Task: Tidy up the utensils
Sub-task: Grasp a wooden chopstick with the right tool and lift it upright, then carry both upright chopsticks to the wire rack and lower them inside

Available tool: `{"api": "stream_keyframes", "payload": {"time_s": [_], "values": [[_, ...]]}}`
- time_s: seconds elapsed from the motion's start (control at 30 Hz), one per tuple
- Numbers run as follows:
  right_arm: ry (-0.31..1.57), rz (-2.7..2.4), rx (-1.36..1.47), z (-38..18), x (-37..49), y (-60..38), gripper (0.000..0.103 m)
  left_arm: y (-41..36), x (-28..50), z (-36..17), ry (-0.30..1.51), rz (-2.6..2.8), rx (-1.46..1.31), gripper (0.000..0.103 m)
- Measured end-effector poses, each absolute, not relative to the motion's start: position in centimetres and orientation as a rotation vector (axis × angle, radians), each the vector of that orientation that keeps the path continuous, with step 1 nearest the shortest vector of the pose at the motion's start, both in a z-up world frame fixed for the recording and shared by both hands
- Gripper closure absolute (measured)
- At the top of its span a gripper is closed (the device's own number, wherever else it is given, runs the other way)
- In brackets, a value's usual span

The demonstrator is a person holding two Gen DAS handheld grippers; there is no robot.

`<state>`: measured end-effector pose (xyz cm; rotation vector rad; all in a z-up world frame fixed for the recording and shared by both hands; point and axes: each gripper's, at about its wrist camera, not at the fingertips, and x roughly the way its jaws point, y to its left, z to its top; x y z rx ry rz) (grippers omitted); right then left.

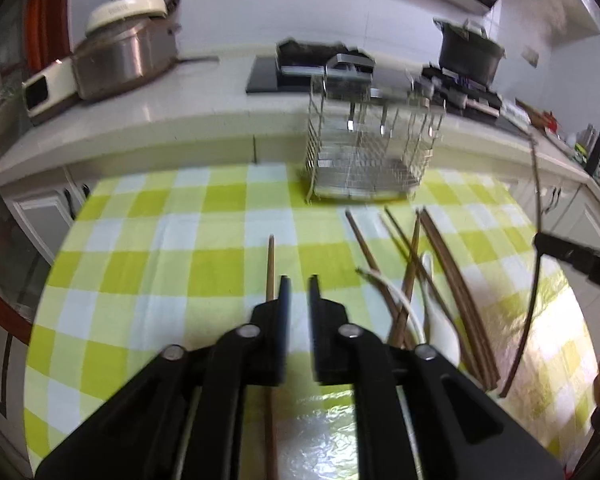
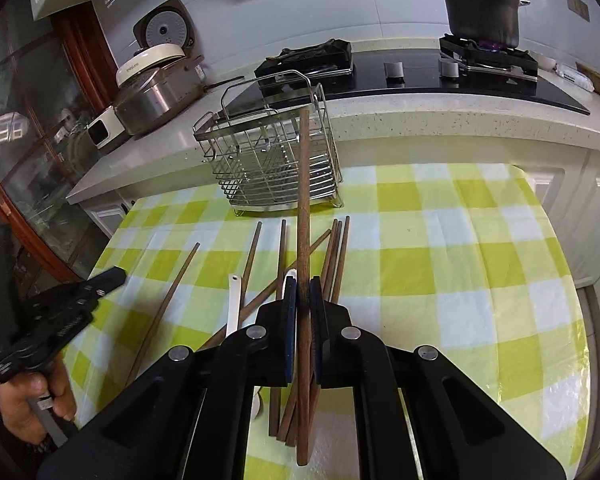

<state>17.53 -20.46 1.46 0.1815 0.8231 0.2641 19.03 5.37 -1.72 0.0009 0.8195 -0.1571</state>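
Above checked tablecloth (image 2: 440,240), right gripper (image 2: 303,292) jaws clamp a chopstick (image 2: 303,200); left gripper (image 1: 299,292) jaws parted, empty.

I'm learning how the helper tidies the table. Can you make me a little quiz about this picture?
1. True or false: the right gripper is shut on a chopstick.
2. What is between the left gripper's fingers? A) a spoon B) nothing C) a chopstick
3. Fill in: the wire utensil rack stands on the ____ tablecloth.

Key: 1 true; 2 B; 3 checked green, white.
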Motion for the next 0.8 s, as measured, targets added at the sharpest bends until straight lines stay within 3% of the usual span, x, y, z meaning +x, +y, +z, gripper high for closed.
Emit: {"api": "stream_keyframes", "payload": {"time_s": [0.07,0.1,0.17,0.3,0.43,0.5,0.8], "values": [[0.823,0.260,0.186,1.3,17.4,-20.8,0.096,5.8,19.9,-3.0,0.858,-0.162,-0.008,0.053],[0.821,0.258,0.188,1.4,17.3,-20.9,0.095,5.9,20.6,-3.9,0.889,-0.152,0.005,0.054],[0.813,0.255,0.188,1.6,17.0,-21.2,0.095,6.0,22.0,-5.4,0.937,-0.126,0.032,0.056],[0.794,0.242,0.184,2.0,16.5,-21.5,0.095,6.0,23.8,-8.2,1.034,-0.098,0.080,0.074],[0.781,0.234,0.172,2.4,16.1,-21.7,0.095,5.9,23.6,-8.9,1.056,-0.109,0.103,0.079],[0.771,0.231,0.162,2.6,15.9,-21.6,0.095,5.5,23.4,-8.9,1.063,-0.118,0.125,0.097],[0.719,0.225,0.121,4.0,15.1,-20.9,0.095,5.8,19.7,-2.3,0.859,-0.189,0.021,0.097]]}}
